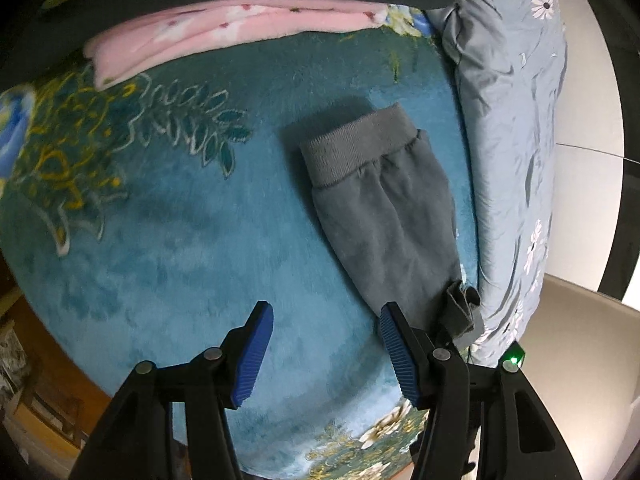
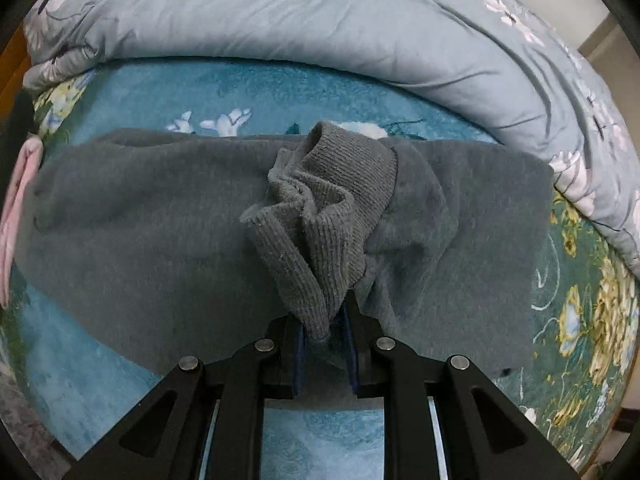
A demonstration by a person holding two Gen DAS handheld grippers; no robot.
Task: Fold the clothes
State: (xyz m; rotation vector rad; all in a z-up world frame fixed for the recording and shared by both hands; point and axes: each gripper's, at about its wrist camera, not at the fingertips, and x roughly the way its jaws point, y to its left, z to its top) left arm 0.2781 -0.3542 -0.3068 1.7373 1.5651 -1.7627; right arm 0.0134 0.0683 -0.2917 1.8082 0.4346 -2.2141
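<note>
On a teal bed blanket (image 1: 180, 240), grey trousers (image 2: 160, 232) lie partly folded; the right tool (image 2: 323, 340) clamps a ribbed cuff (image 2: 320, 216), the left tool (image 1: 326, 354) hangs apart, so folding seems unfinished.

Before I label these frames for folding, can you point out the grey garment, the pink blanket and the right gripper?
grey garment (image 1: 384, 216): left wrist view, mid-fabric below the ribbed band.
pink blanket (image 1: 224, 28): left wrist view, folded top.
right gripper (image 2: 324, 340): right wrist view, between fingertips clamping the ribbed cuff.
</note>
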